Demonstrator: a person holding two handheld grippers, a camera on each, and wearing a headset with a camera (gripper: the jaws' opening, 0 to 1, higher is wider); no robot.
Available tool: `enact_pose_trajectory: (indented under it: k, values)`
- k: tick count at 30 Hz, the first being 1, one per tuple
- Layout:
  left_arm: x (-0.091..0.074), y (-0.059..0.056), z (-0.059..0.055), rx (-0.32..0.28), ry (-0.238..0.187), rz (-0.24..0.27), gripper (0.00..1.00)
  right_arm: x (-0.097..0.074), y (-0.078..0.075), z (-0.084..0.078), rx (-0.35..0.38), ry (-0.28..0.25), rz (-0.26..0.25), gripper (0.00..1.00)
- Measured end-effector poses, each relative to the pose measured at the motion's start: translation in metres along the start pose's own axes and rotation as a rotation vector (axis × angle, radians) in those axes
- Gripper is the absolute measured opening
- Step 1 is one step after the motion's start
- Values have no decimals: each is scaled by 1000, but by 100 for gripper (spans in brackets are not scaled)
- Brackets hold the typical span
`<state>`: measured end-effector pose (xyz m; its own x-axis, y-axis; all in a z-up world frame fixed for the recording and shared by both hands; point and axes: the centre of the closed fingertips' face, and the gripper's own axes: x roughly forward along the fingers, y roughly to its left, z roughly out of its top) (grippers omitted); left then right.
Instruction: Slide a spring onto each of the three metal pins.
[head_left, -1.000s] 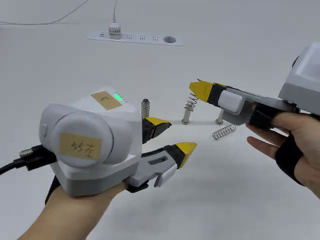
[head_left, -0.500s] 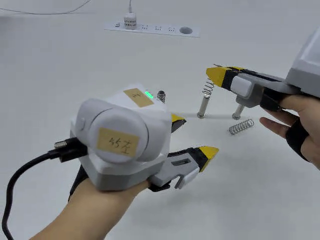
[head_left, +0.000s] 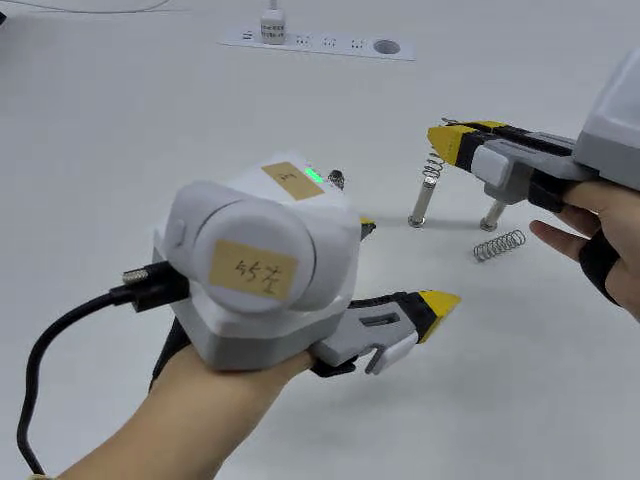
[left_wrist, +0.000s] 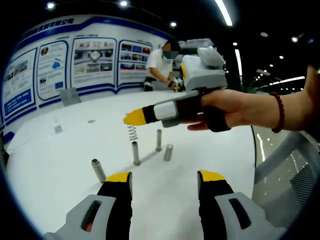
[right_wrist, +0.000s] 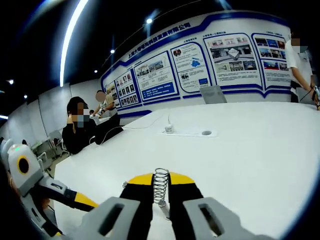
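A matte white table (head_left: 120, 130) carries everything, in a dim hall with strip lights (right_wrist: 75, 30) overhead and a wall of blue-edged display boards (right_wrist: 197, 62); their headings and panels are too small to read; people (right_wrist: 82, 132) sit at the table off to the right gripper's left.

Two tan paper labels (head_left: 253, 272) on the left gripper's housing bear handwriting I cannot make out; a green light (head_left: 315, 177) glows beside the upper one; a black cable (head_left: 60, 340) leaves the back of the housing.

The left gripper (head_left: 410, 262) has its jaws apart and empty; just ahead of its left jaw stands a sprung pin (left_wrist: 98, 170), the coil on it.

The right gripper (head_left: 445, 140) is clamped on a spring (head_left: 432, 165), held upright above the middle pin (head_left: 421, 205); its lower end is at the pin's top, and I cannot tell whether it has slipped on. A bare pin (head_left: 492, 215) stands under that gripper's body; a loose spring (head_left: 500, 244) lies flat just beside it.

Beyond the right gripper's tips, tabletop runs to a white power strip (head_left: 318, 43) carrying one plug (head_left: 272, 25); the table edge (left_wrist: 251, 150) curves past on the left gripper's right.
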<state>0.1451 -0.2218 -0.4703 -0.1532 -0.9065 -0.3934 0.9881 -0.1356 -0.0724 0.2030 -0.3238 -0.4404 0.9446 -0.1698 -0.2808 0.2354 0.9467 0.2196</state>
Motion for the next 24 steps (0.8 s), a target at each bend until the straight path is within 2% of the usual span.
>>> enact_pose_trajectory:
  k: [24]
  values:
    - [1,2,-4,-37,20,3,57,6,-4,-14,-107,39,-16,11]
